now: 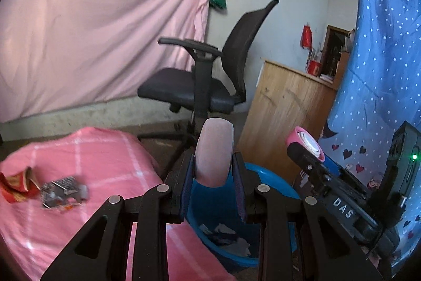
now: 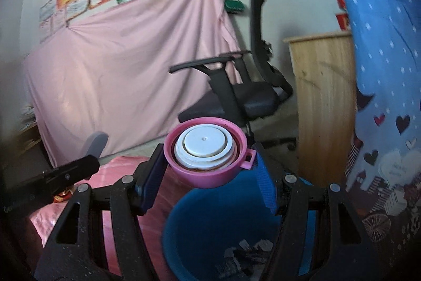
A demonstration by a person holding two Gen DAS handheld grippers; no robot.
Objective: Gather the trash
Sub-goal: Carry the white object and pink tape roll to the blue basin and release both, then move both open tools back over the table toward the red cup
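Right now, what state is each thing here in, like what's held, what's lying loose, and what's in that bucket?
Left gripper: shut on a pale flat piece.
Right gripper: shut on a pink lid.
Blue bucket: open, scraps inside.
Red wrapper: crumpled, loose on the pink cloth.
Silvery wrapper: loose beside it.
Office chair: unoccupied.

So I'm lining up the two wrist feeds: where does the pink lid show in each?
Left wrist view: the pink lid sits right of centre, at the tip of the right gripper, seen side-on.
Right wrist view: the lid is centre frame between that gripper's own jaws, inner face toward the camera.
Shared landmark: the blue basin below, and the black office chair behind.
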